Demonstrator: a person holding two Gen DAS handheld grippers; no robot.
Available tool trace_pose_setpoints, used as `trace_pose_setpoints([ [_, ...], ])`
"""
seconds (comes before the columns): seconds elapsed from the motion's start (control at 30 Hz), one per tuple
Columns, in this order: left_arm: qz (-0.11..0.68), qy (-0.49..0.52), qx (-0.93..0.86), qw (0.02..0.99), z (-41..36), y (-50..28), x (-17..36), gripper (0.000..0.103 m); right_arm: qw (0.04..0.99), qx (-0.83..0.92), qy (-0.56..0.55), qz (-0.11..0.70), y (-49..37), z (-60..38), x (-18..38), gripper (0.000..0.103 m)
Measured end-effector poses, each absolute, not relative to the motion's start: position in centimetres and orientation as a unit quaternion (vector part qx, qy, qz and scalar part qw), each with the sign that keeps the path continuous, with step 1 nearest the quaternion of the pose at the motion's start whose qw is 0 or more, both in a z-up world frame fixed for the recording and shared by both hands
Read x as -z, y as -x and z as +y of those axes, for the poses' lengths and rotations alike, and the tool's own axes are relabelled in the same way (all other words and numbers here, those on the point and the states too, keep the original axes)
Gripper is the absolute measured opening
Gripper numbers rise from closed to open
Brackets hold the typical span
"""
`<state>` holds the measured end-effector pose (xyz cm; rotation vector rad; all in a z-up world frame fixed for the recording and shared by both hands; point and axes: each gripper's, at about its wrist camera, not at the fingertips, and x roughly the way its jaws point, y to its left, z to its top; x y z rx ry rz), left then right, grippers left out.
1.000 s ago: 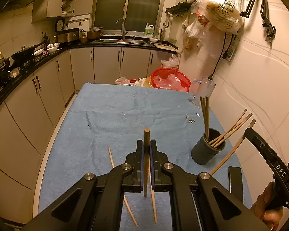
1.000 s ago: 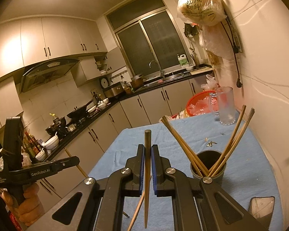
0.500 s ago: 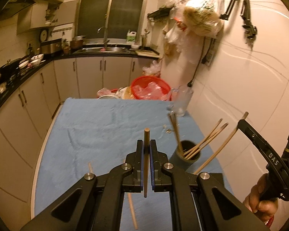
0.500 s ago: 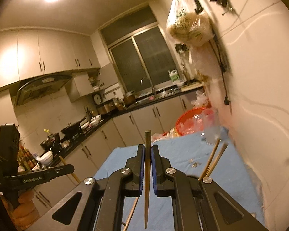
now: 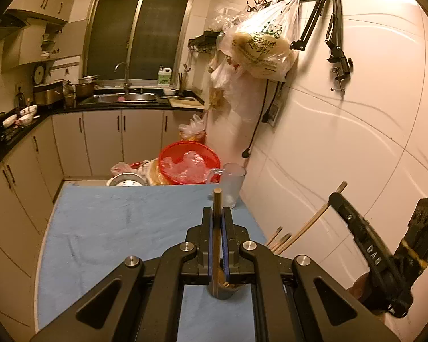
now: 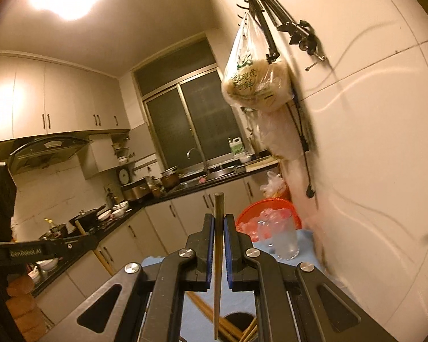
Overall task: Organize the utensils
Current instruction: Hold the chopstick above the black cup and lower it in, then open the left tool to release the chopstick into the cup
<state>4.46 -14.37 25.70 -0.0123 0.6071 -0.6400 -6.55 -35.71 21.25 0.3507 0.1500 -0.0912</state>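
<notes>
Both claws are pinching a chopstick apiece: the left claw (image 5: 217, 242) clamps its chopstick (image 5: 216, 228) upright over the dark holder cup (image 5: 228, 287) on the blue-clothed surface (image 5: 114, 228), and the right claw (image 6: 219, 245) grips its own chopstick (image 6: 218, 256) with the tip hanging just above the cup (image 6: 236, 325). The risk lies in crowding: chopsticks already lean in the cup, so a descending tip could strike them, tip the cup over, or collide with the other claw's stick.
</notes>
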Motion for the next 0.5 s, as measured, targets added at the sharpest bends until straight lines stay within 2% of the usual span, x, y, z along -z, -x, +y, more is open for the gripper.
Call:
trace_pose_setpoints([
  [0.3,0.312,0.012,0.312,0.897,-18.4,-7.0,-22.5,0.006,0.978,0.071,-0.170,0.100,4.0,-37.8,-18.6,0.007],
  [0.5,0.356,0.007,0.302,0.884,-19.4,-8.9,-18.8,0.006,0.973,0.063,-0.172,0.139,2.5,-37.7,-15.8,0.007],
])
